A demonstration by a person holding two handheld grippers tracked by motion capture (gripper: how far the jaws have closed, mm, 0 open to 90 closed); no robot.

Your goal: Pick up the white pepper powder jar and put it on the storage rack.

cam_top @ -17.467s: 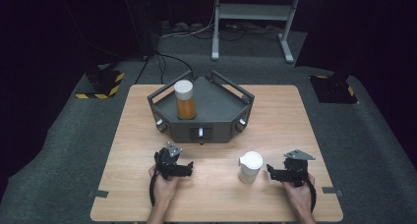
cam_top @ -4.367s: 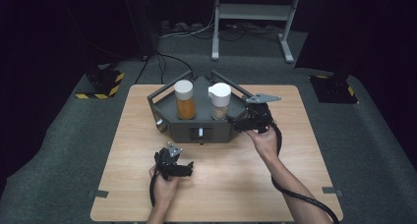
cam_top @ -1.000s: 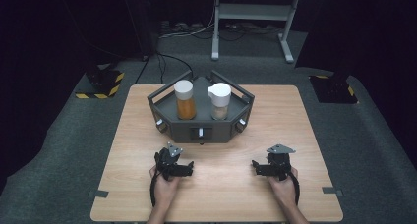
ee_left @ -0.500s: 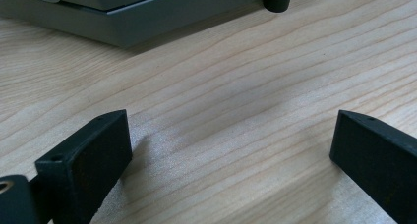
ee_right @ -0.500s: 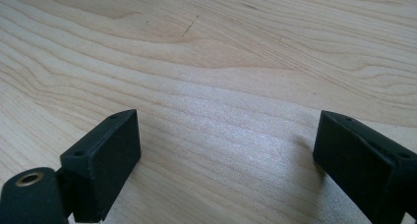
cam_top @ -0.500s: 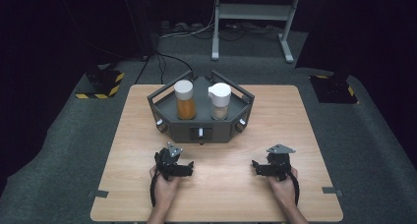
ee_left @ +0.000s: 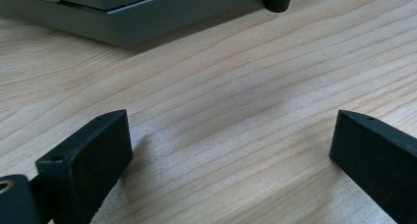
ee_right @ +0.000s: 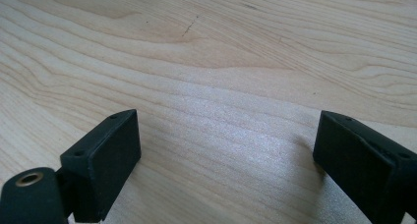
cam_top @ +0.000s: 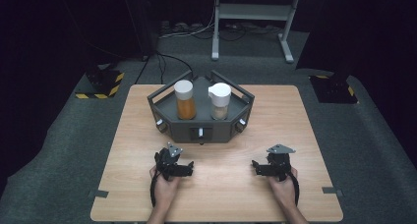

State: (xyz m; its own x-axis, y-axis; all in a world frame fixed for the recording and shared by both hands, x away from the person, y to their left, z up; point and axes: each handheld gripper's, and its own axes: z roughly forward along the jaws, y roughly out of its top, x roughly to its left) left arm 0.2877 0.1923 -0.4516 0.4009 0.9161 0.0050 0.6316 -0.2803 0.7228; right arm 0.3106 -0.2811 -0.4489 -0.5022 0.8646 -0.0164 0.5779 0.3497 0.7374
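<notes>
Wooden table (cam_top: 123, 194) holds your two tools low near you; your left tool (cam_top: 183, 167) and right tool (cam_top: 259, 168) both gape wide, holding nothing; the orange jar with a white lid (cam_top: 185, 100) and pale jar with a white cap (cam_top: 220, 101) stand inside the grey six-sided tray (cam_top: 199, 132); it looks finished, so next just rest.

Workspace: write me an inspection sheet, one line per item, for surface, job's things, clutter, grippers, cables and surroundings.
Surface: wooden table, light grain, bare between the hands.
Job's things: grey tray at the table's far middle holds an orange-filled jar and a pale jar, both upright with white caps, side by side, apart.
Clutter: nothing seen.
Grippers: left gripper and right gripper rest near the front edge, fingers apart, holding nothing.
Cables: one black cable loops from the left gripper; more run over the floor beyond.
Surroundings: grey carpet, hazard-striped blocks, metal stand.
</notes>
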